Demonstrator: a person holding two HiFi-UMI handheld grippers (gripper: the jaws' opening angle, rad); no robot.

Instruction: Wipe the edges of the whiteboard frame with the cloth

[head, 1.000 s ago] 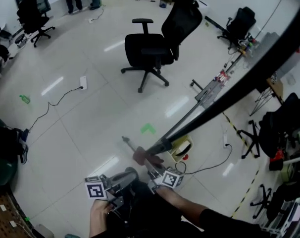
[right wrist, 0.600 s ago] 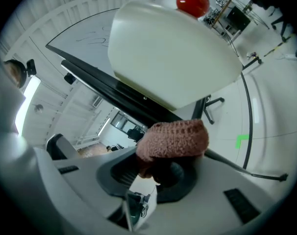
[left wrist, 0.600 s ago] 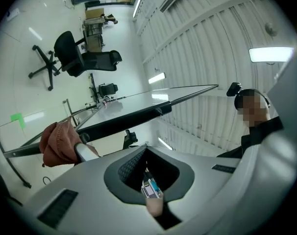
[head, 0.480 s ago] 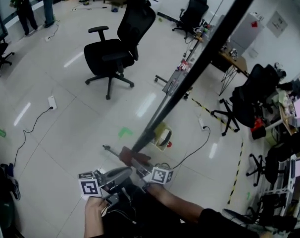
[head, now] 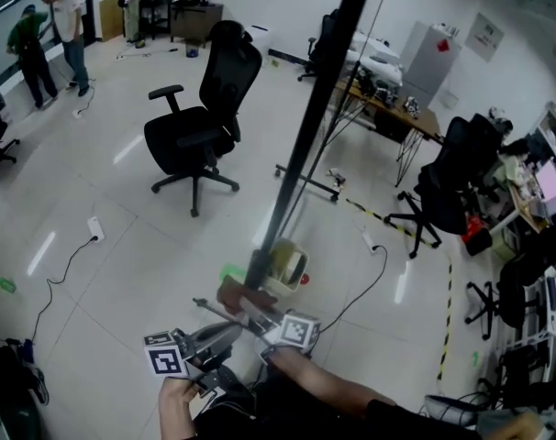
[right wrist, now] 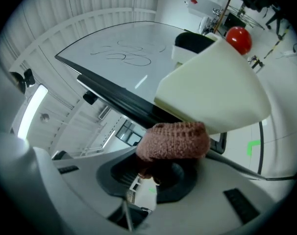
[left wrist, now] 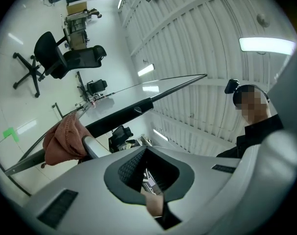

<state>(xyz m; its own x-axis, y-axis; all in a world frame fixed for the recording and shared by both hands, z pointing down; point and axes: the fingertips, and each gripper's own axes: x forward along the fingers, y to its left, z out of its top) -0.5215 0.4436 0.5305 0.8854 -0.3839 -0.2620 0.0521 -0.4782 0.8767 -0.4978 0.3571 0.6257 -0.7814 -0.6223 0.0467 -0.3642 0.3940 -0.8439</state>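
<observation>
Okay, so I'm working the brown cloth [head: 241, 296] along the black whiteboard frame [head: 301, 145], which is running as a long bar from top centre down to lower centre of the head view. The cloth is sitting right at the bar's low end, touching it. The right gripper [right wrist: 153, 175] is clamping a bunched fold of it, jaws squeezed onto the fabric. The left gripper [left wrist: 151, 173] is hanging just beside it at lower left, jaws pulled together with nothing in them.

To do this bit well, I'm thinking one long slide up the bar instead of dabbing. I'd use steady pressure, with the fabric wrapped over the edge so only cloth is rubbing and the jaw tips aren't scraping.

A cream bin [right wrist: 212, 97] is standing on the floor just beside the foot of the frame. I can't tell what's inside it. A round red thing [right wrist: 238, 39] is showing near its top.
</observation>
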